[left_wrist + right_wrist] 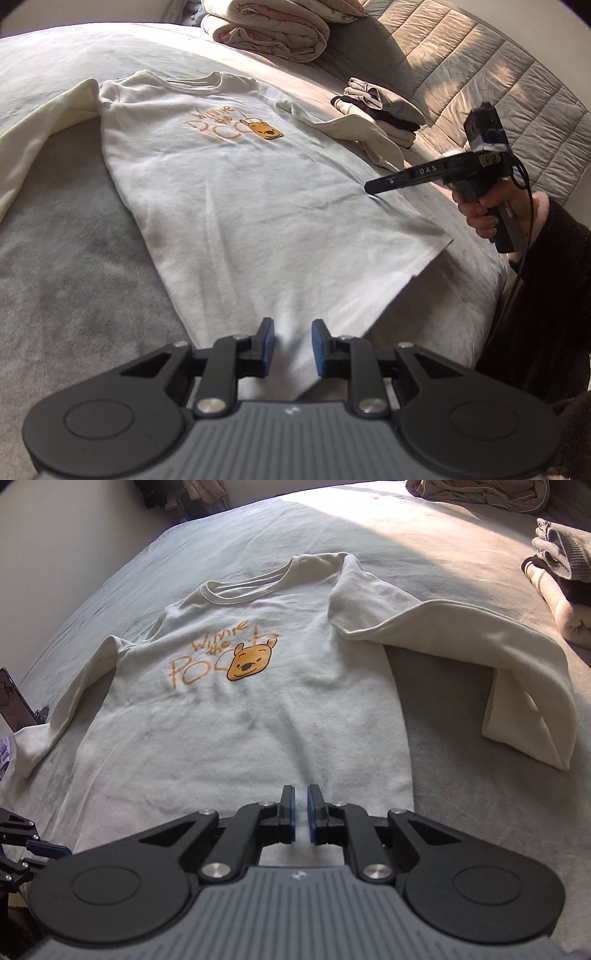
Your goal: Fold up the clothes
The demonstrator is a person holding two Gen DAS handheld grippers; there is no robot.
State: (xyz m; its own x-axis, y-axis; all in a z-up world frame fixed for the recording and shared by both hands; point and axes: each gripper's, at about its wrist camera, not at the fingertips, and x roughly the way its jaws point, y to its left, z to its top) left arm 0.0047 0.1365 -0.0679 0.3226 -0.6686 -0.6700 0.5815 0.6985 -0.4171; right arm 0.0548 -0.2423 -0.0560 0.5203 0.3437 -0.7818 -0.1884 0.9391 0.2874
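Lying face up on the grey bed cover (461, 757), a cream sweatshirt (240, 720) with a bear print (251, 662) is spread flat, both sleeves out to the sides (one bent back on itself). Beyond the sweatshirt's sleeve sits a stack of folded clothes (380, 110), so some folding looks done; this garment remains unfolded. At the sweatshirt's hem, the left gripper (288, 347) hovers, fingers apart, while the right gripper (301, 812) shows fingers nearly together, apparently gripping nothing.

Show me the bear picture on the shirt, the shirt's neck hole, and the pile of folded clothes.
bear picture (249, 662), right wrist view, on its face.
neck hole (245, 585), right wrist view, on the collar band.
folded clothes (384, 110), left wrist view, mid pile.
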